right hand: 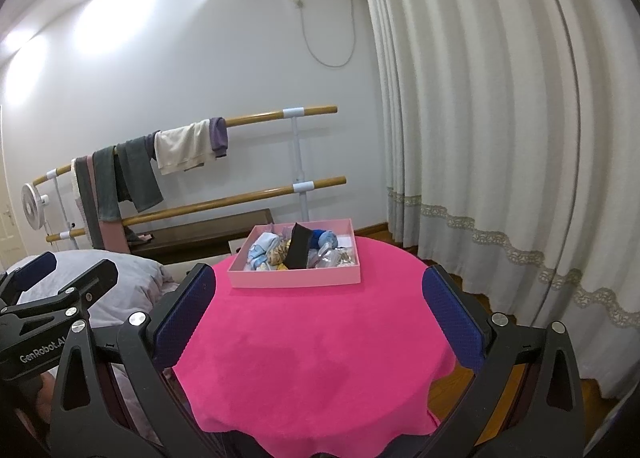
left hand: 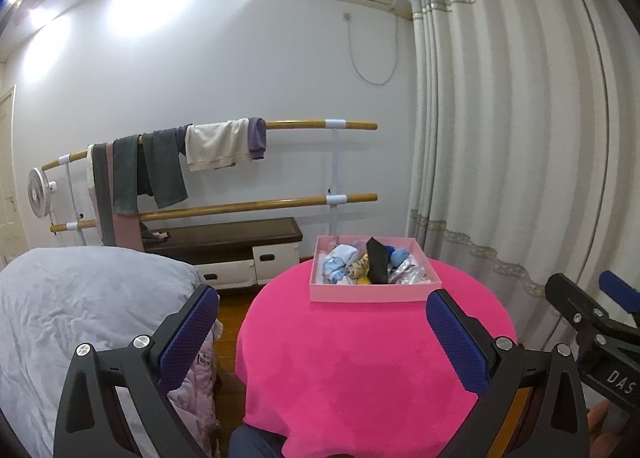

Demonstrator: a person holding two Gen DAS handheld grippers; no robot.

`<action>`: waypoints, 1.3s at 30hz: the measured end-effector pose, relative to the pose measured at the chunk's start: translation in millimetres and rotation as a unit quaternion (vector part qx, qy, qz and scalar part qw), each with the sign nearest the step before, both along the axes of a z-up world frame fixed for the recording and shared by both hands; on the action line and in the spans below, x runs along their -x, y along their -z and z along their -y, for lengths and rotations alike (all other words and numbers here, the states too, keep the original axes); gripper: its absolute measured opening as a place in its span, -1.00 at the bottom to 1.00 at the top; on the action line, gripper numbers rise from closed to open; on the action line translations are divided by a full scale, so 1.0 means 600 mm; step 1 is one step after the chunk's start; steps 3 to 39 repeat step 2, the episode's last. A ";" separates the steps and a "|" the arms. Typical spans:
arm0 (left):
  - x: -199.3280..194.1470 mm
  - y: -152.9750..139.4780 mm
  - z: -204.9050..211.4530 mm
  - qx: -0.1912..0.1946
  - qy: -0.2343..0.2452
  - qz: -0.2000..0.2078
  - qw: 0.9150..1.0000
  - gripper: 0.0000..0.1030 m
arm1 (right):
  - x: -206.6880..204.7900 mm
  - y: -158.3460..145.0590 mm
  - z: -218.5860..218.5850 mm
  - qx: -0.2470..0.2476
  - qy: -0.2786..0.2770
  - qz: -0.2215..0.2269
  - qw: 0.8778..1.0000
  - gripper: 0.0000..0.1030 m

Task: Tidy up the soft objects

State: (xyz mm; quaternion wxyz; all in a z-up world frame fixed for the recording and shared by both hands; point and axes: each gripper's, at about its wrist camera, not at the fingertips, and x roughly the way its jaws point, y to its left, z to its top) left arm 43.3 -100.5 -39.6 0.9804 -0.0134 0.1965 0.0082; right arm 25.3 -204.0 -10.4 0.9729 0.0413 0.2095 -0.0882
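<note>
1. Grippers: my left gripper (left hand: 322,322) and right gripper (right hand: 320,302) both hang spread wide, holding nothing.
2. Soft objects (right hand: 298,248) fill a pink box (right hand: 296,278) at twelve o'clock on the pink table (right hand: 312,346).

Near worktop (right hand: 312,338): bare pink cloth from its front edge up to the box
Far worktop: pink box (right hand: 296,276) stands there, filled with soft items (right hand: 298,248)
Left of worktop: bed (left hand: 80,298) close by, narrow strip of floor between
Right of worktop: curtain (right hand: 500,178) hangs near the rim
Behind the box: bench (left hand: 240,238) and clothes rail (left hand: 224,138) by the wall
</note>
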 end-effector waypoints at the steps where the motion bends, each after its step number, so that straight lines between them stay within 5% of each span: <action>1: -0.001 0.000 0.000 0.000 0.001 0.000 1.000 1.00 | 0.000 0.000 0.000 0.001 0.000 0.000 1.000 1.00; 39: 0.000 0.000 0.001 0.000 0.000 0.001 1.000 1.00 | 0.001 -0.001 0.001 0.001 -0.001 0.000 1.000 1.00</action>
